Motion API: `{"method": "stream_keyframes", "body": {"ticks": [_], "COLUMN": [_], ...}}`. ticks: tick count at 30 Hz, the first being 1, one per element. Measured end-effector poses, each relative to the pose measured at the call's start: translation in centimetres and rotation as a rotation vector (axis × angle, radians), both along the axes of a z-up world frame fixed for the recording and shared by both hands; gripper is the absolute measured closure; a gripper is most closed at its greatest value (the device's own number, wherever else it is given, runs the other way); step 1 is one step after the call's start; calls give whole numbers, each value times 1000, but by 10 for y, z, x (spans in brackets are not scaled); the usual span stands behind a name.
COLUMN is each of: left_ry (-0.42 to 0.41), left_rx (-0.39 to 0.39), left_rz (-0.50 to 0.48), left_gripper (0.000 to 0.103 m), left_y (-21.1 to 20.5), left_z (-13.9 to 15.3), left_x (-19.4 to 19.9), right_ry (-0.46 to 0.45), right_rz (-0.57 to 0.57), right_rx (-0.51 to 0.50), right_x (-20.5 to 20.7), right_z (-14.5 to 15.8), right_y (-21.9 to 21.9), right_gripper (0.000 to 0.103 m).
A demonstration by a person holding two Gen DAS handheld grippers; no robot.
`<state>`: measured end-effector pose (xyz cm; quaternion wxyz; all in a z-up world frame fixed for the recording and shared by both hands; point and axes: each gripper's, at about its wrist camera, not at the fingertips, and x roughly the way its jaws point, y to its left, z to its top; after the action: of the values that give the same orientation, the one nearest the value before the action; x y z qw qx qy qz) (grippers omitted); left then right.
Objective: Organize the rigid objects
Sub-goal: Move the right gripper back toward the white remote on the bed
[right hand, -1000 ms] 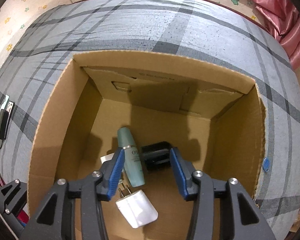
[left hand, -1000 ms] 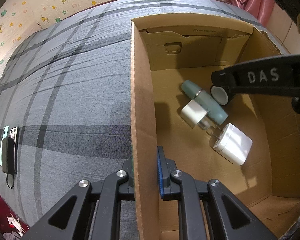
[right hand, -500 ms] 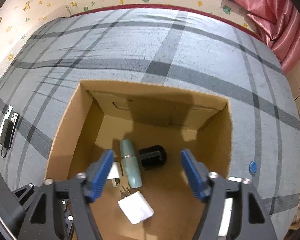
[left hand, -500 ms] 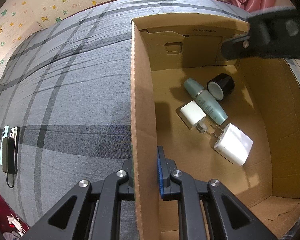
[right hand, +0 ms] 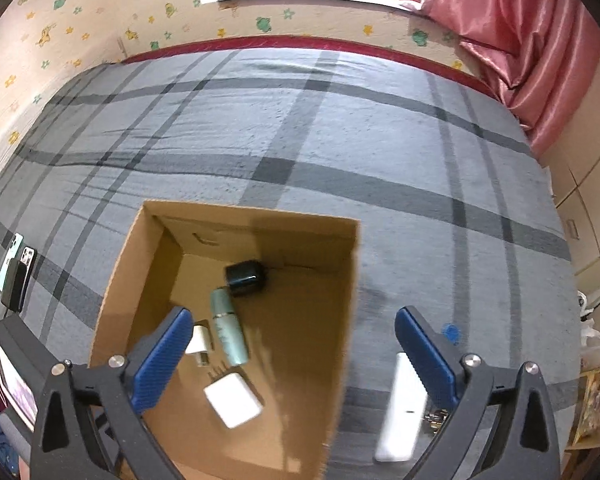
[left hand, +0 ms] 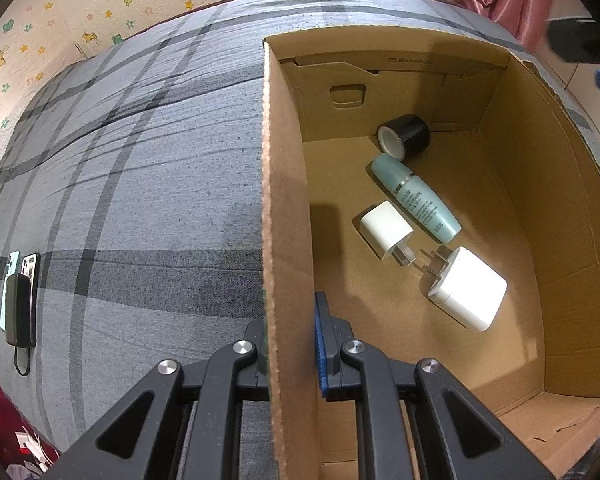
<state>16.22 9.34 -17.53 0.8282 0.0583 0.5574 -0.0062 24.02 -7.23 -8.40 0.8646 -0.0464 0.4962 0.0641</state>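
On a bed [right hand: 340, 152] spread with a grey plaid cover, the left tongs [left hand: 290, 340] are closed on the left wall of an open cardboard box [left hand: 284, 208], one finger outside it and one inside, steadying it. Inside the box, from left to right in the left wrist view, lie a small white charger [left hand: 384, 228], a teal bottle [left hand: 414, 200] on its side with its long axis running from the far wall toward the near right corner, a black jar [left hand: 406, 136] tipped over near the far wall, and a larger white charger [left hand: 466, 288] nearest the front. The right tongs [right hand: 292, 356] hang wide open and empty above the box's right wall. Just beyond that wall, on the bed's near right part, lies a blurred white oblong object [right hand: 400, 408], its long axis roughly along the tongs' fingers and close to the right fingertip [right hand: 424, 344]; the right hand is plainly nearer and looks the likely one to collect it next. Phones [left hand: 18, 292] rest at the bed's left edge.
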Motion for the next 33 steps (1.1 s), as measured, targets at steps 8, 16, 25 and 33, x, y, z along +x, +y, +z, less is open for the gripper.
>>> {"method": "stream_keyframes", "body": {"ticks": [8,16,25,33], "left_ry": [1,1,2,-1], "left_rx": [3,6,5,11], "left_rz": [1,1,4,2], "left_gripper": [89,89,89,89], "left_y": [0,0,-1,-2], "left_z": [0,0,0,0], "left_x": [1,0,1,0], "right_ry": [-15,-9,12,54], "right_rz": [-57,-106,-146,-182], "right_rx": [-8,-4,1,4], "right_x": [-11,-25,-40,-50], "right_z": [15,16,-2,-39], "right_y": [-45,-86,-119,-138], "right_gripper": [0,0,0,0]}}
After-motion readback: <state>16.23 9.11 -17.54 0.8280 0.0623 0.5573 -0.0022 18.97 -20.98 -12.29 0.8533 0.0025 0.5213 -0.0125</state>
